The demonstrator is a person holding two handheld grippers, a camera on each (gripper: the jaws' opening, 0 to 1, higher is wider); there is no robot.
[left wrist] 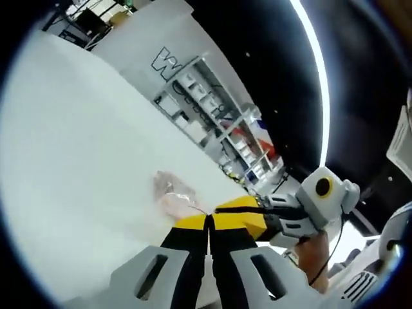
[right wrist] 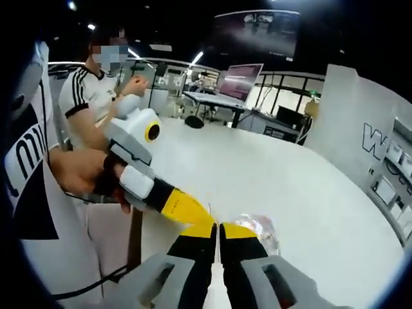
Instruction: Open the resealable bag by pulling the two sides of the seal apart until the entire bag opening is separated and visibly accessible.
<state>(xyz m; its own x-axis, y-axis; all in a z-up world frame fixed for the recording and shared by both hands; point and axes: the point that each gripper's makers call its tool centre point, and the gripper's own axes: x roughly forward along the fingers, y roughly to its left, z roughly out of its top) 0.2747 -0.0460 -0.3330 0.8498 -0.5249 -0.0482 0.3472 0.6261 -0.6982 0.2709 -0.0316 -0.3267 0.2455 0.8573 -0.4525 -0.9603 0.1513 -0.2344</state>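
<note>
A small clear resealable bag (left wrist: 171, 193) with something pale pink inside sits just past my left gripper (left wrist: 208, 220), whose yellow-tipped jaws are pressed together on the bag's near edge. The right gripper (left wrist: 248, 207) comes in from the right, its tip touching mine at the same edge. In the right gripper view the bag (right wrist: 261, 230) lies just right of my right gripper (right wrist: 219, 230), which is also shut on its edge. The left gripper (right wrist: 188, 210) slants in from the left, held by a hand. I cannot tell whether the seal is parted.
A wide white table (left wrist: 77, 141) spreads under the bag. A white partition with lettering (left wrist: 168, 61) and shelves of boxes (left wrist: 212, 109) stand beyond it. A person in a white striped shirt (right wrist: 87, 96) stands at the table's left; desks with monitors (right wrist: 239, 80) are behind.
</note>
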